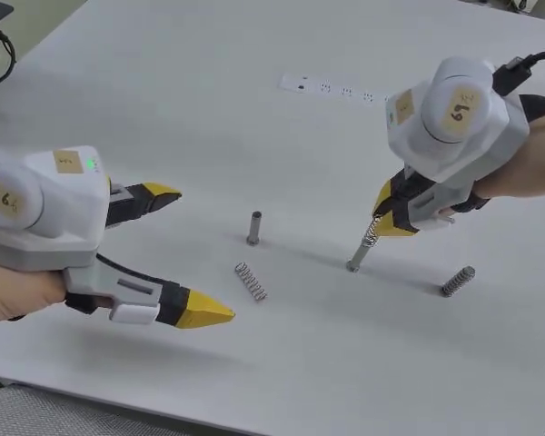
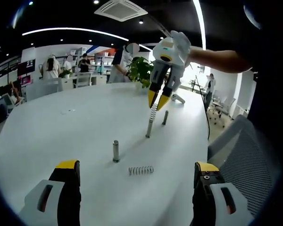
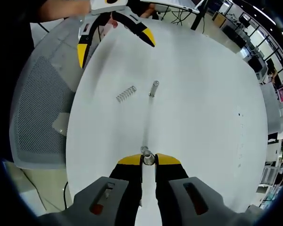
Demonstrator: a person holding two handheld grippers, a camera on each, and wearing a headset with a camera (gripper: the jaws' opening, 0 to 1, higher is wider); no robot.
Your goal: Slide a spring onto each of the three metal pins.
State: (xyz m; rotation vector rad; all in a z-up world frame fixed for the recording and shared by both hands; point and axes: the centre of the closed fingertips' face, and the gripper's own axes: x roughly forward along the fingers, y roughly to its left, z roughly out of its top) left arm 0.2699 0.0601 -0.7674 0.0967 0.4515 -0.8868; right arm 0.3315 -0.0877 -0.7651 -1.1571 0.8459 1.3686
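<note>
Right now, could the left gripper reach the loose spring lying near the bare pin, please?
Probably yes: the left gripper is open, and the spring lies on the table just ahead of it with nothing between.

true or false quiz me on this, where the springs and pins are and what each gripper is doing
1. The right gripper is shut on a spring at the top of a pin. True.
2. The left gripper grips a spring too. False: its jaws stand wide open and hold nothing.
3. Two more springs lie loose on the table: a middle spring and a right-hand spring. True.
4. The other pin already wears a spring. False: it stands upright and bare.
</note>
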